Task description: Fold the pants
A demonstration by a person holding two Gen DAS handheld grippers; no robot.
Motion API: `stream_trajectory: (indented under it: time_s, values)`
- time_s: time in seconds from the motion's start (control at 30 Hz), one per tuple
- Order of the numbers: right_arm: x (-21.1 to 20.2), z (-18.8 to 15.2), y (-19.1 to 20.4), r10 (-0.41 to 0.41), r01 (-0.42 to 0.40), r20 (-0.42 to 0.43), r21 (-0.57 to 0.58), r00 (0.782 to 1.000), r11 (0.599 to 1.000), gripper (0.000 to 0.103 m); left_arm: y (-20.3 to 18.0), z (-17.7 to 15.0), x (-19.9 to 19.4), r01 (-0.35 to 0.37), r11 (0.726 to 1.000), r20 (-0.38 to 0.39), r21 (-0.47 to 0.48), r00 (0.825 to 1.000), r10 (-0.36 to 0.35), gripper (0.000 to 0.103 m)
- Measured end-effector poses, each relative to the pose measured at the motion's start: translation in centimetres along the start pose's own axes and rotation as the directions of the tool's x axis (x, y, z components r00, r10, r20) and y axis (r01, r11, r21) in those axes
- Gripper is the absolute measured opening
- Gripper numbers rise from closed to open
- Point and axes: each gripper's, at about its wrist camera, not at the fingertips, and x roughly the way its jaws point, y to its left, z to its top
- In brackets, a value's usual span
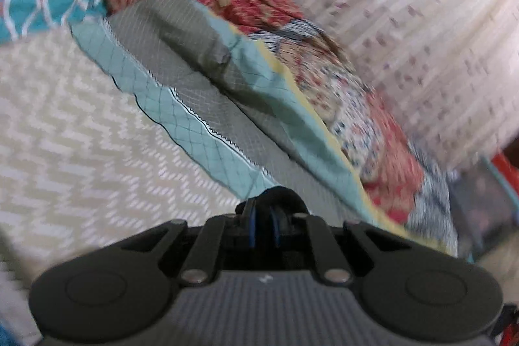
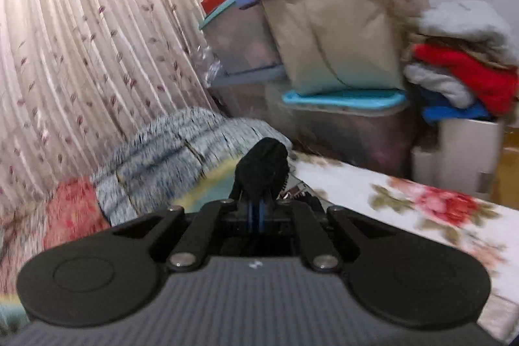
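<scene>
nearest the lens in both wrist views is the ribbed grey gripper body with its black linkage arms, and just beyond it the fingers pressed together. the left gripper (image 1: 264, 216) is closed on a dark bunch of black fabric, which i take to be the pants (image 1: 279, 196); only a small rounded lump shows above the fingertips. the right gripper (image 2: 256, 213) is likewise closed on a taller peak of the same black cloth (image 2: 264, 164), which stands up past its fingertips. judged from how it bunches and droops, the garment is light, soft and limp, not slippery, so it will sag between the two holds; pinching the waistband or the hem corners and keeping the cloth taut between the hands looks the sound way to carry a fold. nearly all of the pants is hidden below the gripper bodies, so which end each hand holds cannot be told. beyond the left fingers lies a grey quilted blanket with a pale teal scalloped border (image 1: 201, 106), on a cream zigzag-patterned bed cover (image 1: 71, 125) to the left of the fingers. beyond the right fingers, a grey-blue speckled blanket (image 2: 168, 148); to their right a white sheet printed with red roses (image 2: 431, 203). farthest off hang cream curtains with small maroon leaves (image 2: 81, 54), beside stacked lidded plastic storage boxes (image 2: 343, 115), all smeared by motion blur.
</scene>
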Motion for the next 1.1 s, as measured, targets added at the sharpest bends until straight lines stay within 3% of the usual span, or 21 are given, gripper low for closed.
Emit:
stream_trajectory:
  time_s: [0.03, 0.07, 0.1, 0.13, 0.17, 0.23, 0.3, 0.47, 0.57, 0.67, 0.73, 0.8, 0.83, 0.9, 1.03, 1.07, 1.1]
  values:
    - [1.7, 0.0, 1.1, 0.002, -0.002, 0.008, 0.012, 1.0, 1.0, 0.023, 0.1, -0.1, 2.0, -0.027, 0.999, 0.001, -0.018, 1.0, 0.027, 0.015]
    - [3.1, -0.5, 2.1, -0.001, 0.001, 0.005, -0.014, 1.0, 1.0, 0.065, 0.1, -0.5, 4.4, -0.09, 0.996, -0.03, -0.028, 0.996, 0.089, 0.017]
    - [4.6, -1.6, 3.4, -0.05, 0.046, -0.037, -0.086, 0.998, 0.995, 0.081, 0.2, -0.8, 5.9, -0.14, 0.99, -0.069, -0.023, 0.988, 0.138, 0.018]
    - [5.9, -3.0, 4.5, -0.149, 0.135, -0.074, -0.163, 0.986, 0.977, 0.081, 0.3, -1.5, 7.5, -0.191, 0.982, -0.117, -0.004, 0.975, 0.19, 0.018]
    - [6.3, -4.4, 5.2, -0.185, 0.164, -0.083, -0.212, 0.979, 0.963, 0.074, 0.6, -2.3, 7.8, -0.194, 0.981, -0.144, 0.008, 0.971, 0.193, 0.018]
    - [5.3, -7.1, 5.1, -0.077, 0.047, -0.13, -0.224, 0.989, 0.974, 0.071, 0.7, -3.0, 7.1, -0.145, 0.989, -0.149, 0.036, 0.977, 0.149, 0.025]
    - [3.5, -9.2, 4.2, -0.005, -0.035, -0.19, -0.209, 0.982, 0.977, 0.071, 0.8, -3.5, 5.1, -0.126, 0.989, -0.132, 0.077, 0.982, 0.135, 0.042]
    - [-3.1, -12.9, 1.8, 0.159, -0.204, -0.32, -0.112, 0.934, 0.973, 0.071, 2.3, -4.6, -2.0, -0.08, 0.99, -0.141, 0.117, 0.985, 0.096, 0.052]
    - [-7.5, -14.9, 1.9, 0.269, -0.316, -0.401, -0.055, 0.876, 0.947, 0.071, 3.8, -6.2, -6.3, -0.059, 0.992, -0.168, 0.107, 0.983, 0.077, 0.061]
    - [-11.9, -16.7, 3.0, 0.372, -0.432, -0.455, -0.031, 0.809, 0.901, 0.072, 5.3, -8.3, -9.1, -0.049, 0.998, -0.23, 0.039, 0.971, 0.057, 0.079]
    - [-14.8, -17.8, 3.5, 0.438, -0.505, -0.491, -0.006, 0.753, 0.863, 0.072, 6.2, -9.7, -9.9, -0.026, 0.999, -0.28, -0.032, 0.96, 0.016, 0.08]
    - [-17.3, -18.8, 3.5, 0.484, -0.542, -0.513, 0.042, 0.709, 0.839, 0.072, 6.8, -10.9, -9.7, 0.003, 0.995, -0.32, -0.105, 0.947, -0.036, 0.095]
    - [-18.2, -19.2, 3.6, 0.502, -0.554, -0.522, 0.065, 0.69, 0.83, 0.072, 7.0, -11.4, -9.4, 0.007, 0.99, -0.33, -0.138, 0.943, -0.053, 0.097]
    - [-20.4, -20.2, 3.8, 0.52, -0.566, -0.538, 0.094, 0.664, 0.819, 0.072, 6.8, -12.4, -8.2, 0.019, 0.984, -0.344, -0.178, 0.935, -0.08, 0.098]
    - [-23.5, -22.0, 4.2, 0.525, -0.563, -0.558, 0.121, 0.643, 0.817, 0.072, 6.2, -14.0, -4.0, 0.034, 0.964, -0.398, -0.263, 0.907, -0.14, 0.1]
    - [-24.0, -22.4, 4.3, 0.529, -0.561, -0.563, 0.135, 0.634, 0.817, 0.072, 6.0, -14.5, -3.0, 0.028, 0.964, -0.409, -0.265, 0.902, -0.138, 0.089]
    - [-24.3, -22.9, 4.4, 0.532, -0.559, -0.57, 0.148, 0.626, 0.816, 0.072, 5.5, -15.0, -2.2, 0.021, 0.97, -0.416, -0.241, 0.901, -0.123, 0.054]
